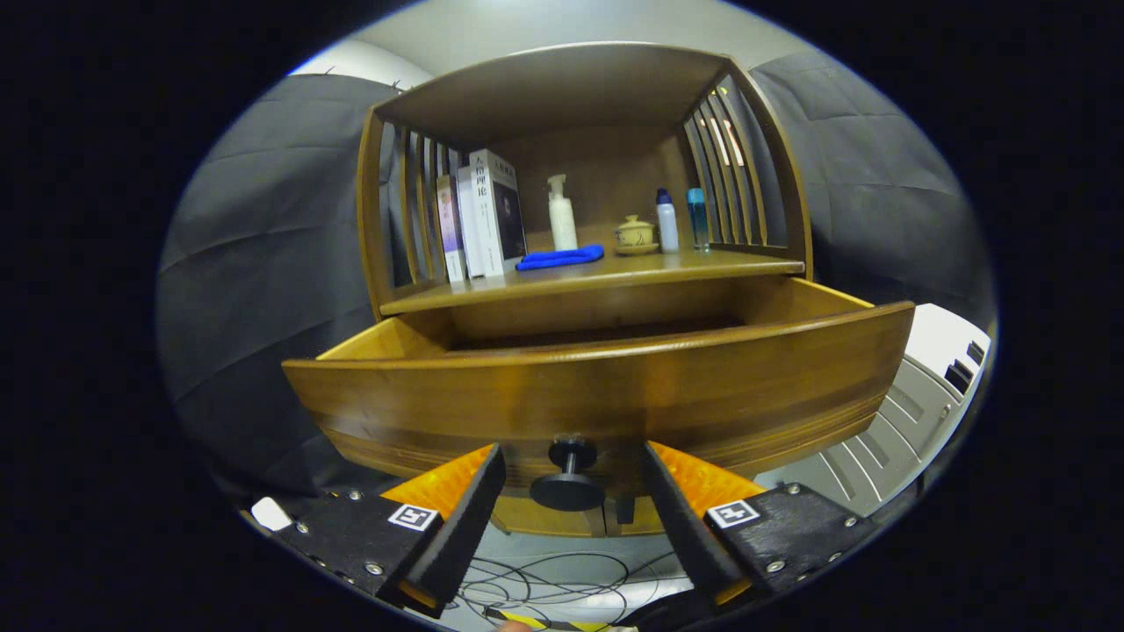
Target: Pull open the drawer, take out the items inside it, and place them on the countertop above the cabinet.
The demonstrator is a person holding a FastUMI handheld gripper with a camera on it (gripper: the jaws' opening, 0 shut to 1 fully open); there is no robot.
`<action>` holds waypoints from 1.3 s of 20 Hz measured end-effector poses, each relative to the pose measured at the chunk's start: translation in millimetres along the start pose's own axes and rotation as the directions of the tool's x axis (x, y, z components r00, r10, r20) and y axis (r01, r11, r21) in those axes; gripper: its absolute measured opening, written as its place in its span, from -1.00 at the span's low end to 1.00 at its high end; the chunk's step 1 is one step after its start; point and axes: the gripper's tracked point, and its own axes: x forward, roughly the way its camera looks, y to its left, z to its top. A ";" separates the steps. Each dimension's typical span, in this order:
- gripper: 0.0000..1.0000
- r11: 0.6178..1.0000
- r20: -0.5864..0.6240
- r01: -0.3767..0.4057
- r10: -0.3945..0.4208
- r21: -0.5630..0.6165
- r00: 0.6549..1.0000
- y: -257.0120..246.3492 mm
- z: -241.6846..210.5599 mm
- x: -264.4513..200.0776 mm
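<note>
The claw (569, 478) is spread wide, its two fingers (465, 518) standing apart on either side of the dark round knob (567, 478) without touching it. Loose cables (544, 584) lie on the floor below the fingers. The knob sits on the curved wooden front of the drawer (597, 395), which is pulled well out of the cabinet (580, 175); the front panel hides the drawer's inside, so its contents cannot be told. Just beyond and above the drawer is the worktop (597, 274), under a wooden canopy with slatted sides. On it, from the left, stand three books (479, 224) upright against the slats, then a blue cloth (560, 257) lying flat just beside them, one white pump bottle (561, 215) behind the cloth, one small lidded clay pot (634, 235) on a saucer, one white bottle with a blue cap (667, 221) and one slim blue bottle (697, 218) near the right slats. A pale ribbed unit (913, 412) stands to the right of the drawer.
</note>
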 end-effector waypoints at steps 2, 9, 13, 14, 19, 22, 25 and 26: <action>0.92 1.000 0.033 -0.013 0.013 0.001 0.999 4.1 14.8 -3.3; 0.91 0.994 0.125 0.037 -0.024 -0.103 0.992 9.9 65.7 -10.4; 0.91 0.996 0.107 0.054 -0.046 -0.069 0.993 11.1 90.1 5.4; 0.91 0.996 0.087 0.062 -0.057 -0.063 0.995 8.0 93.1 12.0; 0.91 0.977 -0.082 0.214 -0.213 0.014 0.974 -36.6 88.9 53.4; 0.91 0.961 -0.178 0.264 -0.247 0.082 0.953 -55.9 84.6 76.9; 0.91 0.951 -0.285 0.290 -0.248 0.113 0.926 -66.9 71.2 99.9; 0.91 0.951 -0.322 0.289 -0.240 0.113 0.916 -66.7 66.1 106.6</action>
